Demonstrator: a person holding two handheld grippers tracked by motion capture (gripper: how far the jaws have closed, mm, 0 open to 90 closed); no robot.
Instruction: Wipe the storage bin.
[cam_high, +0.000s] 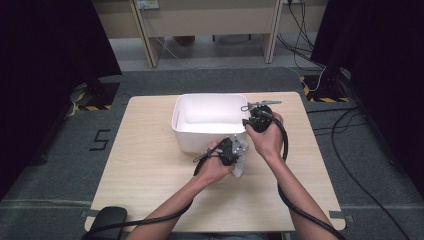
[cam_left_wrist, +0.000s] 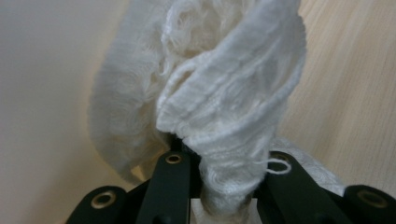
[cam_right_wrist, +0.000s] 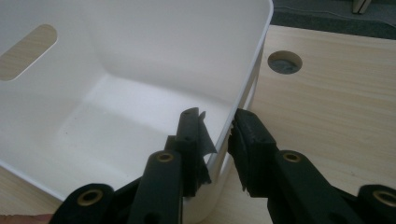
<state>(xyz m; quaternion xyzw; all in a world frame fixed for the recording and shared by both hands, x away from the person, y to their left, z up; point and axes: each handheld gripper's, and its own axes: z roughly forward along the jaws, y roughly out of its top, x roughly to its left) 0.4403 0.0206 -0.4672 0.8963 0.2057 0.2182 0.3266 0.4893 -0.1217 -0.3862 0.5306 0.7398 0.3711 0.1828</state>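
Beside white bin (cam_high: 186, 134), bunched cloth (cam_left_wrist: 219, 107), table hole (cam_right_wrist: 284, 62)

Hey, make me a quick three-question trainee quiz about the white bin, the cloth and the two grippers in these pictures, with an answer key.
1. True or false: the left gripper is shut on a bunched white knitted cloth.
2. Which part of the white rectangular plastic bin do the right gripper's jaws straddle? A) a side wall at its rim B) the oval handle cutout C) the bin's floor
3. Fill in: the bin stands on a light ______ table.

Key
1. True: the cloth is pinched between the black jaws, seen in the left gripper view.
2. A: one jaw is inside the wall, one outside.
3. wooden
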